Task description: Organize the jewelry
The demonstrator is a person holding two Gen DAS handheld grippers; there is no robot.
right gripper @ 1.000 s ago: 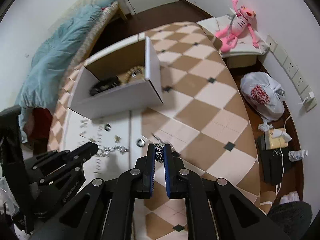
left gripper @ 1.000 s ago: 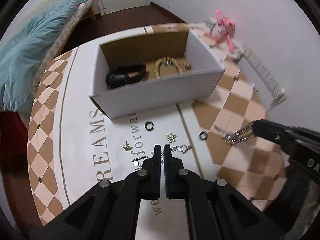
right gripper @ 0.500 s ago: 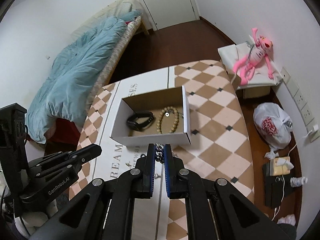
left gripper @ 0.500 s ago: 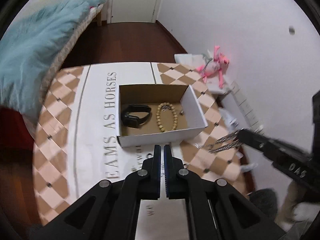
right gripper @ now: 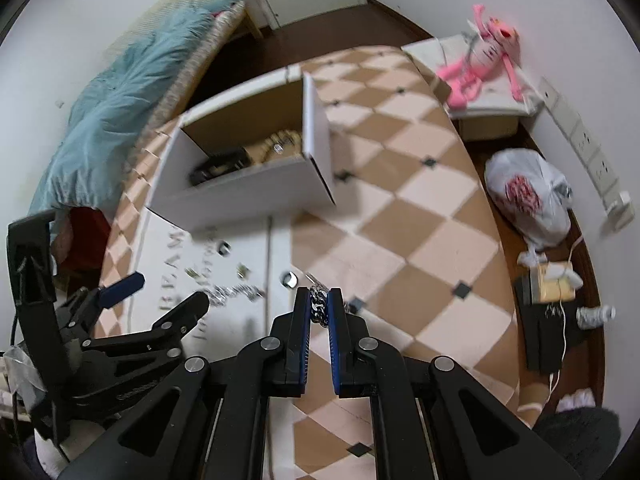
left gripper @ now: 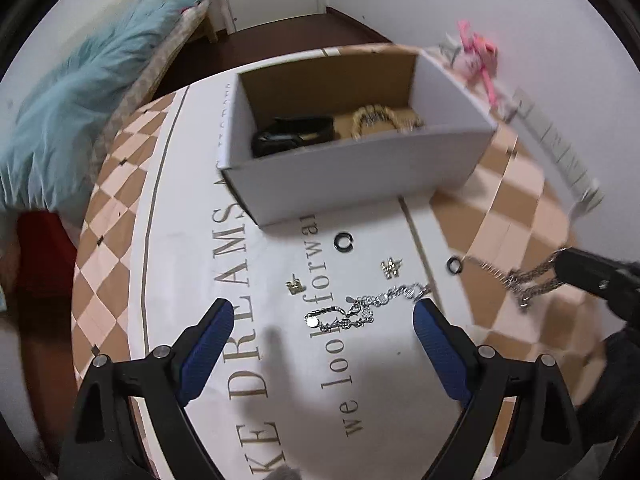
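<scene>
My left gripper point(left gripper: 322, 318) is open and empty, low over a silver bracelet point(left gripper: 362, 308) lying on the white cloth between its fingers. My right gripper point(right gripper: 319, 306) is shut on a silver chain point(right gripper: 318, 304); the chain also shows in the left wrist view point(left gripper: 520, 280), hanging at the right just above the table. A white cardboard box point(left gripper: 360, 168) stands behind, holding a black watch point(left gripper: 292, 136) and a bead bracelet point(left gripper: 380, 118). Two dark rings point(left gripper: 344, 241) point(left gripper: 454, 266) and two small earrings point(left gripper: 295, 286) point(left gripper: 391, 268) lie loose in front of the box.
The table has a checkered cloth point(right gripper: 400, 216) with a white lettered strip point(left gripper: 240, 280). A bed with a teal blanket point(right gripper: 120, 112) is at the left. A pink plush toy point(right gripper: 488, 60), a plastic bag point(right gripper: 528, 196) and floor clutter are at the right.
Both grippers have come back down close to the table after being raised high. My left gripper has opened wide around the silver bracelet. The right stays shut on the chain.
</scene>
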